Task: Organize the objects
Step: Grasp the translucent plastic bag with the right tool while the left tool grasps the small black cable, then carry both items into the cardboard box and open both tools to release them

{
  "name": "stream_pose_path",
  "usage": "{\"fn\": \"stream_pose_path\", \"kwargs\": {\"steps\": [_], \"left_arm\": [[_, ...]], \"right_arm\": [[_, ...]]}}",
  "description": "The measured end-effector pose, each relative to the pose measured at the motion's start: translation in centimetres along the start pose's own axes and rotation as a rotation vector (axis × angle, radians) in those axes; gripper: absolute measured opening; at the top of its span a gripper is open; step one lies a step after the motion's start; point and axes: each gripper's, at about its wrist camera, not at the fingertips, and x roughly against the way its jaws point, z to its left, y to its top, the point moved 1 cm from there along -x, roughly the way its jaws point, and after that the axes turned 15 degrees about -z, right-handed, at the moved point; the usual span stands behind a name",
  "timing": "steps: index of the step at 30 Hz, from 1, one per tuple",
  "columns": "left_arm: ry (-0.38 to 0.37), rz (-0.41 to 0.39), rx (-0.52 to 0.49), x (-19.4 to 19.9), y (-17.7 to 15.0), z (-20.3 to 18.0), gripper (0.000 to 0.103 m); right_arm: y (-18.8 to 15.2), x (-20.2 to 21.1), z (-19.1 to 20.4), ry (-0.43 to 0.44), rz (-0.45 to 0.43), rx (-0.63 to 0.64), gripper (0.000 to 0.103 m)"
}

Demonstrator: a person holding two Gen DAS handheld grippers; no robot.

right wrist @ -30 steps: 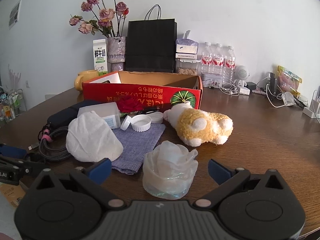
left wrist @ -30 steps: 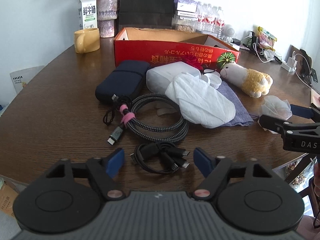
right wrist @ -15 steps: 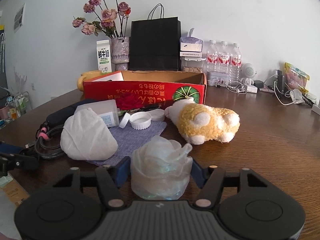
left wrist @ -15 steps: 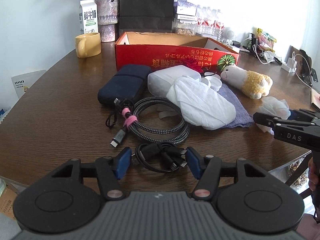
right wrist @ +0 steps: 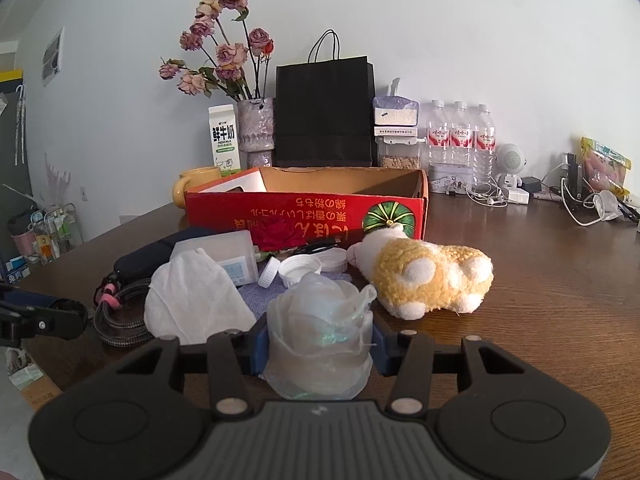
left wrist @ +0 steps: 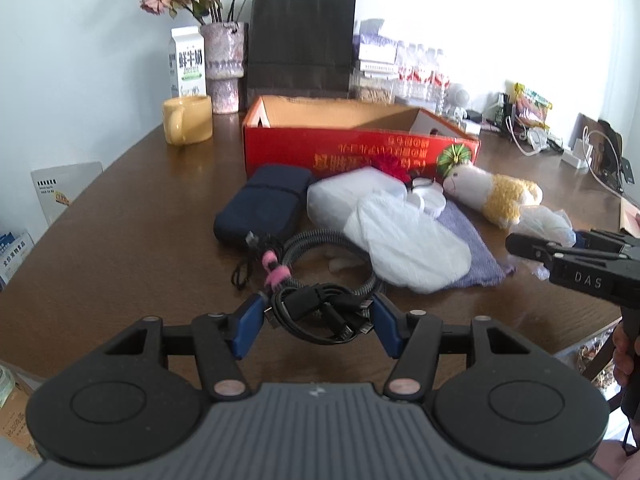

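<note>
The left gripper point(left wrist: 318, 322) pinches a small coil of black cable point(left wrist: 320, 312) between its blue pads, at the near edge of the worktop point(left wrist: 120, 216). The right gripper point(right wrist: 318, 342) has its jaws closing on a crumpled clear plastic bag point(right wrist: 320, 340), which already touches both pads. The open red box point(right wrist: 304, 210) lies straight ahead of both, beyond the clutter, its long side facing them. Judging by the plush toy point(right wrist: 432, 280) and pouch between, each load must lift before travelling forward
</note>
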Motion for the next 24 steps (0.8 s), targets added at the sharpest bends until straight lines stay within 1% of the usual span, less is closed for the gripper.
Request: {"fn": "stream_pose_path", "kwargs": {"steps": [6, 11, 18, 24], "left_arm": [[-0.018, -0.071, -0.012, -0.5, 2.6, -0.3, 0.06], [-0.04, -0.133, -0.032, -1.9, 5.0, -1.0, 0.06], [-0.043, -0.191, -0.058, -4.8, 7.9, -2.0, 0.06], [-0.04, -0.218, -0.056, -8.1, 10.4, -2.3, 0.06]], "right_arm": [[1.7, -1.2, 0.7, 0.031, -0.039, 0.015, 0.047], [3.5, -2.6, 1.3, 0.05, -0.079, 0.033, 0.047], [5.9, -5.6, 1.3, 0.064, -0.106, 0.037, 0.047], [7.6, -9.0, 1.0, 0.061, -0.116, 0.042, 0.047]]}}
